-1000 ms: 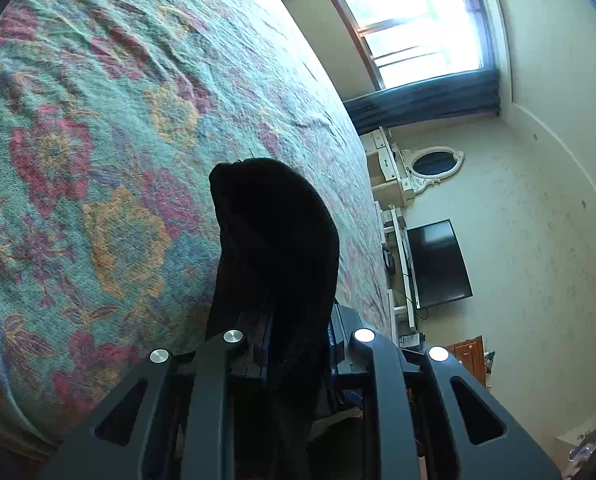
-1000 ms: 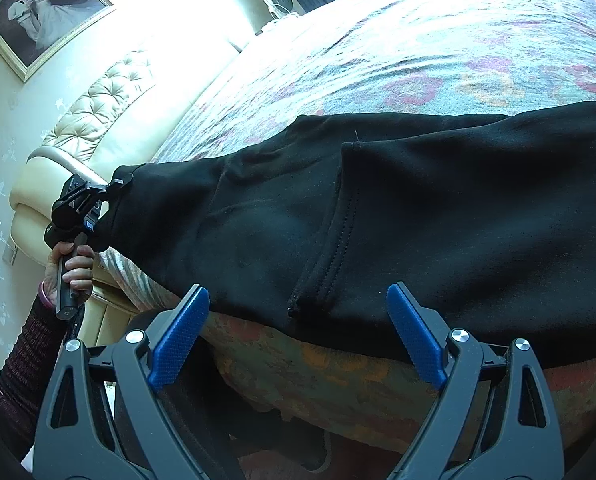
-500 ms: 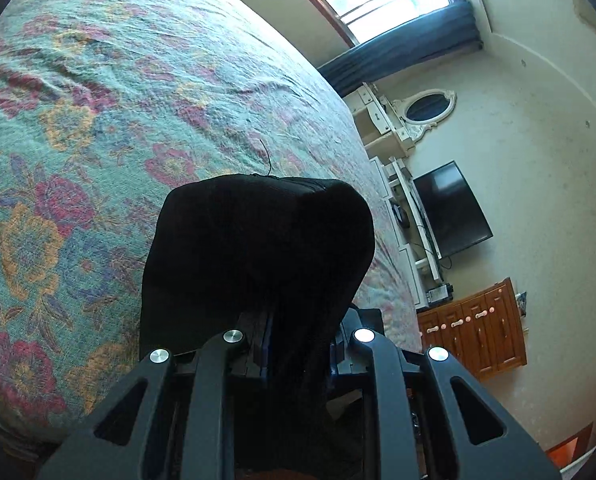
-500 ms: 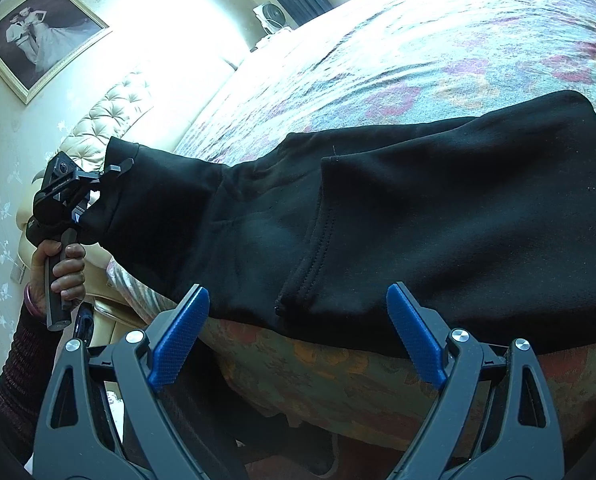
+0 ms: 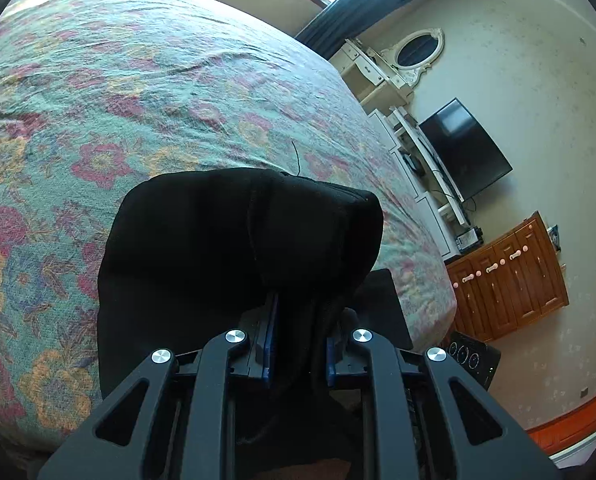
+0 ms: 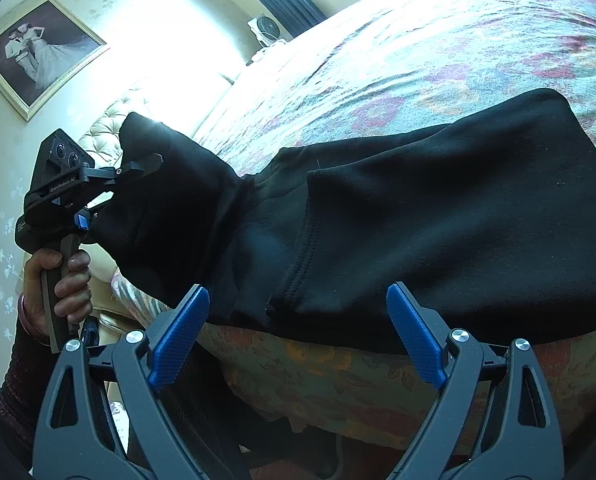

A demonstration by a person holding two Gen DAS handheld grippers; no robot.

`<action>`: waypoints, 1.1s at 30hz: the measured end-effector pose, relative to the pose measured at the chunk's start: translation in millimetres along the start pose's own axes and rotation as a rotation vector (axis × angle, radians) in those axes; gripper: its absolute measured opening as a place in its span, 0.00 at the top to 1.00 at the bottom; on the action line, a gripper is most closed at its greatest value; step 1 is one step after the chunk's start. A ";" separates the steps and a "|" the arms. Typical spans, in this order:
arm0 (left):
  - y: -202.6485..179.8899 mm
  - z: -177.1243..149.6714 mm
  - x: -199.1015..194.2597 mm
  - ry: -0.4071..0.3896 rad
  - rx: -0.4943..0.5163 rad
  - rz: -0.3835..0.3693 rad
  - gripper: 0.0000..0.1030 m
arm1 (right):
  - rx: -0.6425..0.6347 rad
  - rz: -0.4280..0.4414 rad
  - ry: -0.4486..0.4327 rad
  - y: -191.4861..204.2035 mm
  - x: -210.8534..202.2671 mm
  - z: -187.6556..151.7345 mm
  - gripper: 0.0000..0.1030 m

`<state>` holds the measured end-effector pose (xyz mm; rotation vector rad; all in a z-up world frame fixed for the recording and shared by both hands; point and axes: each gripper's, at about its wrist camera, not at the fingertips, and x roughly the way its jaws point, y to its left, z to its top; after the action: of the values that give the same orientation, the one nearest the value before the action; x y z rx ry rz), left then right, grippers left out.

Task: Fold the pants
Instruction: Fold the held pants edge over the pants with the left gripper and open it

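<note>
Pants, one black pair, lie along the near edge of the floral bed, one end lifted clear off the side. Left claw is clenched on that raised end, cloth bunched between its pads. Right claw, wide apart and empty, hovers just off the mattress edge near the pocket seam. Carrying the held end across flat and level, I'd say, with the free claw pinning the middle, would keep the fold square. Two claws, one garment.
</note>
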<state>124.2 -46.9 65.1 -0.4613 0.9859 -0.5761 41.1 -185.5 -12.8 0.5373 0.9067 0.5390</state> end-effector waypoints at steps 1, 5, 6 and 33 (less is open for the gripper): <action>-2.5 -1.1 5.8 0.010 0.003 0.000 0.83 | 0.003 -0.001 -0.001 -1.0 -0.4 -0.1 0.12; -13.5 -5.6 25.9 0.042 0.011 -0.005 0.83 | 0.013 -0.001 -0.004 -4.7 -2.5 -0.7 0.12; -18.0 -6.7 29.8 0.048 0.023 0.000 0.83 | 0.015 -0.001 -0.005 -5.4 -2.8 -0.9 0.12; -42.6 -36.8 121.4 0.143 0.092 0.140 0.81 | 0.049 -0.003 -0.011 -17.6 -15.2 1.7 0.12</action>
<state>133.6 -160.9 -4.2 -0.2697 1.1133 -0.5314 38.4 -208.6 -14.4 0.5825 0.9121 0.5119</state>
